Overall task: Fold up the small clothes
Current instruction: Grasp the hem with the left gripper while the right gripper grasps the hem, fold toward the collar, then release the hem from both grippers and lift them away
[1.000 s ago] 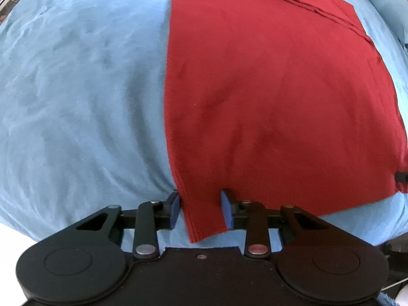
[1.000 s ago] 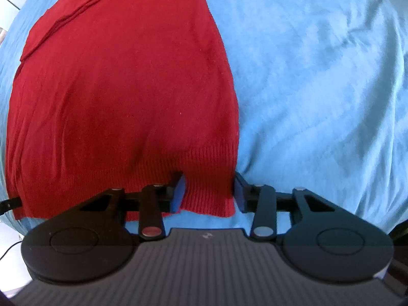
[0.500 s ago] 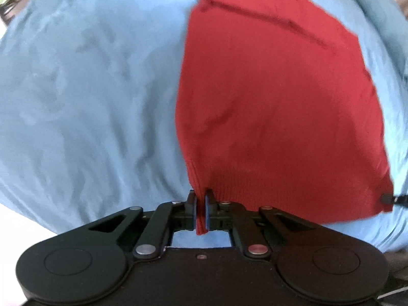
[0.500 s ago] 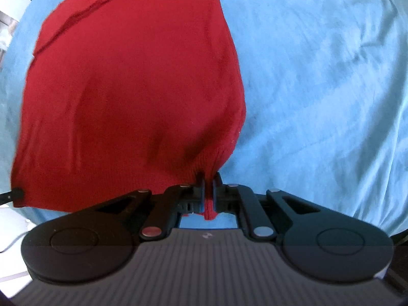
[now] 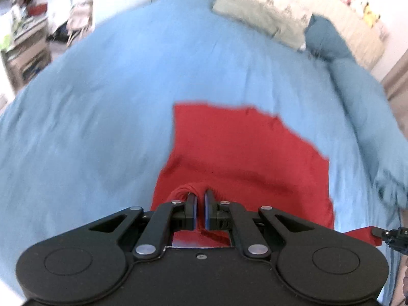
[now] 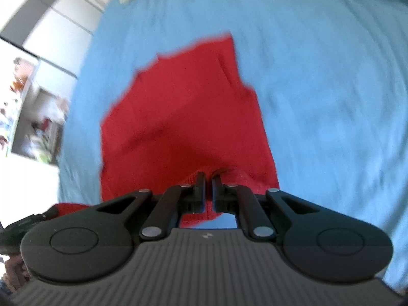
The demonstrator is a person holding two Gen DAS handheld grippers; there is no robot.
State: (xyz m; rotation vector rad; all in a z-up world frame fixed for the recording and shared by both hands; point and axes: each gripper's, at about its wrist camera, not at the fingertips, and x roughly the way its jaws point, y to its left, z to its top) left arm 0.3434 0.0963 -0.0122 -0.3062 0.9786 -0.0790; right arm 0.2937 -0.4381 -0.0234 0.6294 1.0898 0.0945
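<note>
So both grippers, left gripper point(image 5: 200, 199) and right gripper point(image 6: 208, 181), are pinched tight on the red sweater's point(image 5: 242, 153) hem, mid-frame over the blue bedspread point(image 5: 102, 127). Soft, floppy knit; corners look like the best grab.

A home bedroom: blue-covered bed point(image 5: 102, 102), pillows point(image 5: 257, 17), cluttered shelves point(image 5: 23, 48).

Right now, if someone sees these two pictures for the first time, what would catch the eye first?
The red sweater stands out first, lying in the middle of the light blue bedspread. Next, the left gripper and the right gripper each pinch a near corner of its hem, lifting the cloth into a bunch at the fingers. Far behind, in the left view, a teal pillow lies at the head of the bed.
</note>
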